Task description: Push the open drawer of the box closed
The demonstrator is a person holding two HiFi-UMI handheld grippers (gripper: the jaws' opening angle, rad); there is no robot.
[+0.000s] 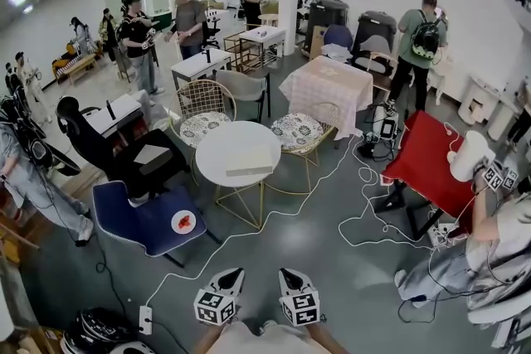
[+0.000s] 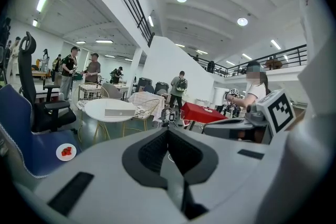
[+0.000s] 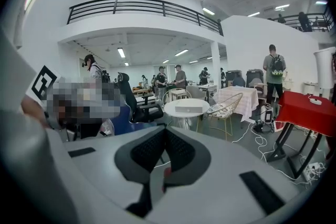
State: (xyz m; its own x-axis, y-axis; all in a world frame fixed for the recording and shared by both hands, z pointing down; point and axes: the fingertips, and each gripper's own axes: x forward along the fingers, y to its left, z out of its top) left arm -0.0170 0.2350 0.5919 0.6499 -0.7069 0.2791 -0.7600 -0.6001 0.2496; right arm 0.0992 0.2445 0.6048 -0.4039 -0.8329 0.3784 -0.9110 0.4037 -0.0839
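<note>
A flat pale box [image 1: 250,170] lies near the front edge of a round white table [image 1: 217,147], a few steps ahead of me. From here I cannot tell how its drawer stands. In the left gripper view the box [image 2: 119,112] is small and far off at the left; in the right gripper view the same box [image 3: 188,109] sits on the table [image 3: 186,103] straight ahead. My left gripper [image 1: 233,273] and right gripper [image 1: 288,273] hang side by side low in the head view, far short of the table. Both are shut with nothing between the pads [image 2: 157,150] [image 3: 148,151].
A blue chair [image 1: 145,220] with a small plate of red bits [image 1: 182,221] stands left of the table, and a black office chair [image 1: 99,147] behind it. Wire chairs [image 1: 302,131] flank the far side. White cables [image 1: 365,203] trail across the floor. To the right are a red table [image 1: 431,162] and a seated person [image 1: 489,249].
</note>
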